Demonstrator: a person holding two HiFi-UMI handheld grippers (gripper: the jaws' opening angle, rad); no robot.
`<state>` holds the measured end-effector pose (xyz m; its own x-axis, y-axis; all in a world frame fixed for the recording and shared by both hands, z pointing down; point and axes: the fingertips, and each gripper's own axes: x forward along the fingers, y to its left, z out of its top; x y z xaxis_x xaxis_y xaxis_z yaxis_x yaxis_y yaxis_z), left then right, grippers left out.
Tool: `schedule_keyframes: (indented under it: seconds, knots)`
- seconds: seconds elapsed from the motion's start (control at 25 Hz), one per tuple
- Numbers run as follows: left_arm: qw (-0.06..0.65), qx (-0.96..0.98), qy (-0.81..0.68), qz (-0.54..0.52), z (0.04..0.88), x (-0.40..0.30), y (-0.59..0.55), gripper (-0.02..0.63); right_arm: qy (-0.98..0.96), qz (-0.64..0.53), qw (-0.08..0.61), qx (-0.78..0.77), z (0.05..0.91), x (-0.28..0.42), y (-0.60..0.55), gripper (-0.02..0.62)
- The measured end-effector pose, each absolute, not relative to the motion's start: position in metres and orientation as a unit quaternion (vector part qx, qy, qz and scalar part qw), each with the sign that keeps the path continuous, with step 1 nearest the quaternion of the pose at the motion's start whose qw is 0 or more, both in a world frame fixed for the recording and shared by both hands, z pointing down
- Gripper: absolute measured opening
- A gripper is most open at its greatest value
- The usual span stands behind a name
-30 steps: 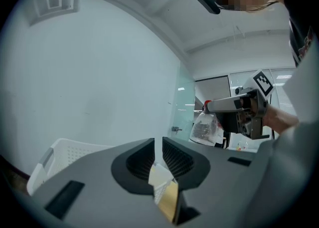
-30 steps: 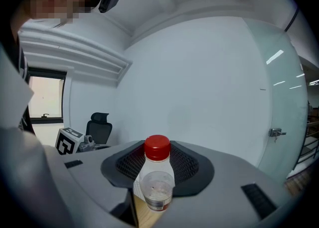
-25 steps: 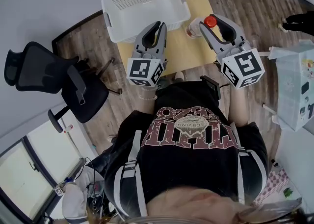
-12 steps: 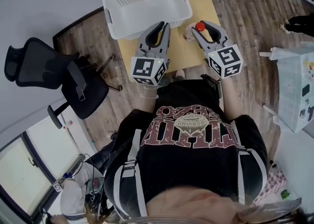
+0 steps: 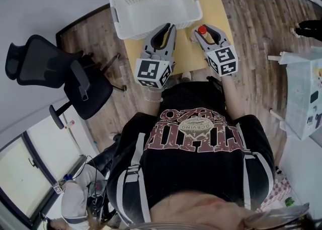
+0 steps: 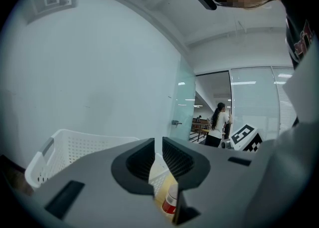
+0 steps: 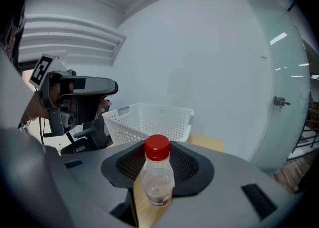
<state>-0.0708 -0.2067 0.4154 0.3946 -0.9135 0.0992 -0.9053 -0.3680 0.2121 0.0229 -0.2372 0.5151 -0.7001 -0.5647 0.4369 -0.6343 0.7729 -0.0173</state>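
A small clear plastic bottle [image 7: 155, 179] with a red screw cap and a white-and-red label band low on its body stands upright, cap on, and little shows inside it. It sits gripped at its body between the two dark ribbed pads of the right tool [image 7: 158, 154], cap rising just above them. It is over the light wooden tabletop [image 5: 187, 52], just beside the near right corner of the white perforated plastic basket [image 7: 149, 122] and outside it; whether its base touches the tabletop cannot be told.
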Motion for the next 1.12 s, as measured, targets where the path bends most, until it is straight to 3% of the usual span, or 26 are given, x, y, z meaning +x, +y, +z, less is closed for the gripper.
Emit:
schedule_keyframes:
  seconds: [1.12]
  knots:
    - [0.122, 0.832, -0.542, -0.011, 0.419, -0.067, -0.201, 0.081, -0.913, 0.089, 0.21, 0.338, 0.542, 0.02, -0.228, 0.164]
